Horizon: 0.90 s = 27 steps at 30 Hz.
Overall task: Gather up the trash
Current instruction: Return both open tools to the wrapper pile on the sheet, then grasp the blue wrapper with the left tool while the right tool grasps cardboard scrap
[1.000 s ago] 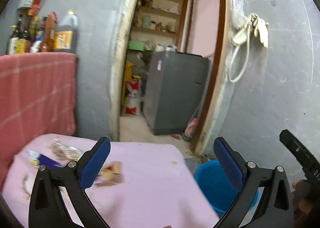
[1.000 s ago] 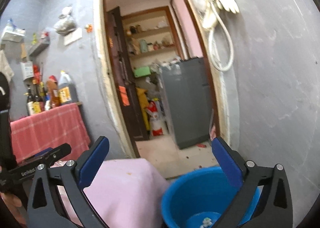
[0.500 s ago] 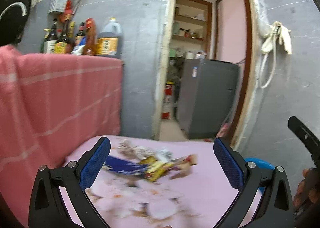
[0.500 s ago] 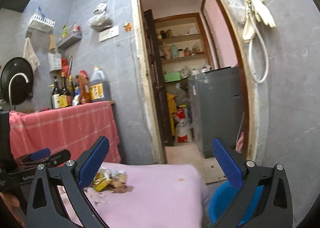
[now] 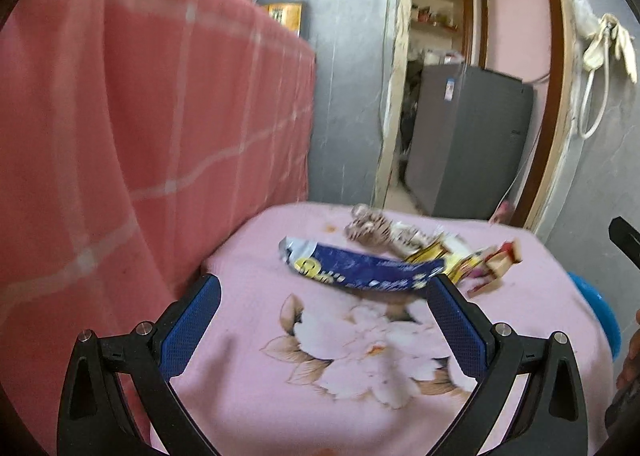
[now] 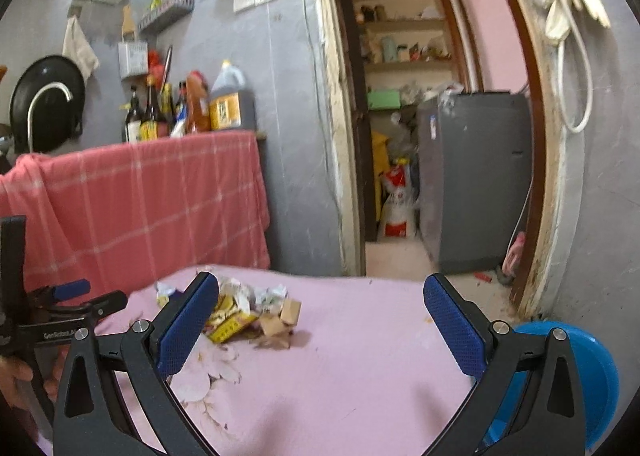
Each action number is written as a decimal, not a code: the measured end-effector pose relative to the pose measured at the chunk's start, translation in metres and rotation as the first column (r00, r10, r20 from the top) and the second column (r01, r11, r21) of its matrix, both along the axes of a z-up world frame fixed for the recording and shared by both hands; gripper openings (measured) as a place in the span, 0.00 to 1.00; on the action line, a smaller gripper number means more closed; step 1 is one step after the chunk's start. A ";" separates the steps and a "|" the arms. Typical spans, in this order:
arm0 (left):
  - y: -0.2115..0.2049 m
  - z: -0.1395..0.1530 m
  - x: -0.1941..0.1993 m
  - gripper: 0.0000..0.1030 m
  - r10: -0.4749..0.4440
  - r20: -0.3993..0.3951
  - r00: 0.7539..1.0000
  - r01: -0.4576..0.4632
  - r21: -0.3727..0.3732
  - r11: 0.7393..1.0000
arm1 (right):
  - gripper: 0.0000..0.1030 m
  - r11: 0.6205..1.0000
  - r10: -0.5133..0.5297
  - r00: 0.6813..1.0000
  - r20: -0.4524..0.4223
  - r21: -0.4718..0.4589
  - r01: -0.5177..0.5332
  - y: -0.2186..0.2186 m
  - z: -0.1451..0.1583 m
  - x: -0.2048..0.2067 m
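A pile of trash lies on the pink flowered cloth: a blue snack wrapper, crumpled striped paper, yellow wrappers and small cardboard pieces. My left gripper is open and empty, just short of the blue wrapper. My right gripper is open and empty, to the right of the same pile, and the left gripper shows at its left edge. A blue bucket stands off the cloth's right side, also in the left wrist view.
A red checked cloth hangs over a counter behind the pink surface, with bottles and an oil jug on top. A doorway leads to a storeroom with a grey appliance. Grey wall stands at the right.
Both grippers have swung left and down, from the bucket and doorway toward the trash pile. The pile is now close in front of the left gripper. Both stay open.
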<state>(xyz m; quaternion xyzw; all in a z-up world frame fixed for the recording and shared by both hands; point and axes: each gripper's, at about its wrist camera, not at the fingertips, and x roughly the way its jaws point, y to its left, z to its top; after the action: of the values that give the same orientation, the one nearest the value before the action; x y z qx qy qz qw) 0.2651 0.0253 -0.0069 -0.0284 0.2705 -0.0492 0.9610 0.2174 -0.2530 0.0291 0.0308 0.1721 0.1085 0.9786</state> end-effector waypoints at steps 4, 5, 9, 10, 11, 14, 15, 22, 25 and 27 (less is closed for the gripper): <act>0.004 -0.008 0.019 0.98 -0.026 -0.091 0.995 0.021 -0.056 0.998 | 1.00 1.000 0.007 0.998 -0.057 -0.010 -0.008 0.004 -0.009 0.012; 0.005 -0.009 0.024 0.98 -0.028 -0.107 0.994 0.020 -0.074 0.997 | 1.00 1.000 0.010 0.998 -0.069 -0.011 -0.011 0.005 -0.011 0.015; 0.013 -0.013 0.044 0.97 -0.008 -0.170 0.985 -0.022 -0.176 0.984 | 0.96 1.000 0.024 0.993 -0.112 -0.017 -0.026 0.009 -0.016 0.029; 0.015 -0.014 0.048 0.97 -0.002 -0.177 0.984 -0.033 -0.193 0.981 | 0.93 0.999 0.027 0.992 -0.120 -0.019 -0.030 0.009 -0.017 0.032; 0.016 -0.015 0.053 0.96 0.005 -0.192 0.981 -0.045 -0.206 0.978 | 0.89 0.999 0.032 0.990 -0.134 -0.022 -0.036 0.011 -0.019 0.036; 0.015 -0.019 0.067 0.87 -0.007 -0.245 0.969 -0.052 -0.235 0.971 | 0.83 0.998 0.050 0.979 -0.200 -0.032 -0.058 0.017 -0.026 0.049; 0.015 -0.020 0.071 0.82 -0.010 -0.261 0.965 -0.056 -0.244 0.968 | 0.83 0.997 0.060 0.973 -0.221 -0.029 -0.068 0.019 -0.029 0.052; 0.019 -0.023 0.091 0.75 -0.011 -0.333 0.943 -0.097 -0.308 0.946 | 0.73 0.992 0.108 0.935 -0.337 -0.026 -0.123 0.032 -0.046 0.072; 0.016 -0.022 0.098 0.68 0.003 -0.354 0.935 -0.116 -0.299 0.947 | 0.67 0.990 0.126 0.920 -0.372 -0.009 -0.140 0.036 -0.051 0.079; 0.013 -0.021 0.101 0.60 0.010 -0.355 0.935 -0.117 -0.282 0.952 | 0.61 0.989 0.135 0.913 -0.385 0.003 -0.145 0.036 -0.052 0.083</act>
<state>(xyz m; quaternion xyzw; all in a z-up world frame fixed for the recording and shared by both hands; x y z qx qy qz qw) 0.3662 0.0382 -0.0278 -0.1903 0.4250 -0.0524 0.8834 0.3000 -0.2169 -0.0234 0.0268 0.3636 0.1679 0.9159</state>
